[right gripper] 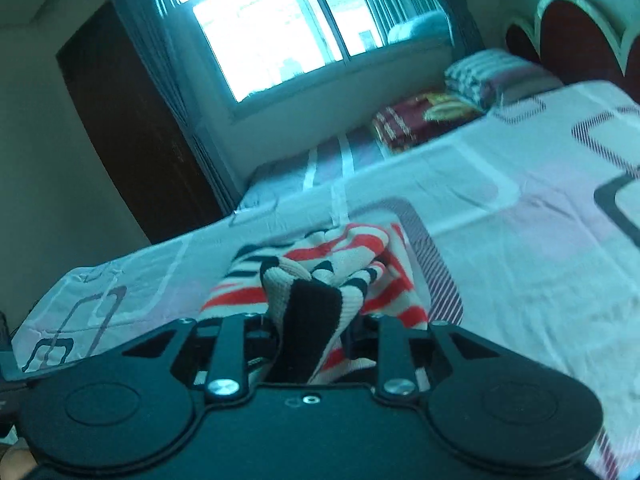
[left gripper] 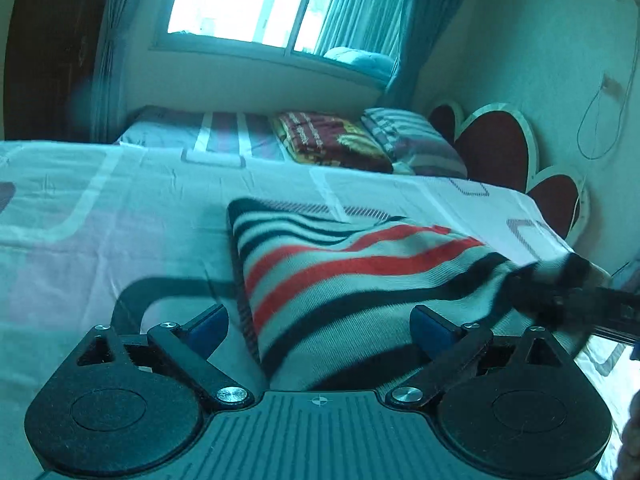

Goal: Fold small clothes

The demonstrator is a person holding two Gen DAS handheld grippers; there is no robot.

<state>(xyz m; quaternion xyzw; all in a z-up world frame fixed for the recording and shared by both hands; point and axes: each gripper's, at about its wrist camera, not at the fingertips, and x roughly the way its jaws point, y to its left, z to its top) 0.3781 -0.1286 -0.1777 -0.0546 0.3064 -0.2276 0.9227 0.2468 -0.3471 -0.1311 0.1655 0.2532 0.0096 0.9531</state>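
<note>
A small knit garment with white, red and black stripes lies on the bed sheet. My left gripper stands wide open low over its near edge, blue pads on either side, nothing pinched. The right gripper shows at the right edge of the left wrist view, clamped on the garment's black-trimmed corner and lifting it. In the right wrist view my right gripper is shut on a bunched fold of the garment, whose black band runs down between the fingers.
The bed sheet carries a grey and pink square pattern. A folded dark red blanket and a striped pillow lie at the far side by the heart-shaped headboard. A window with curtains and a dark wardrobe stand behind.
</note>
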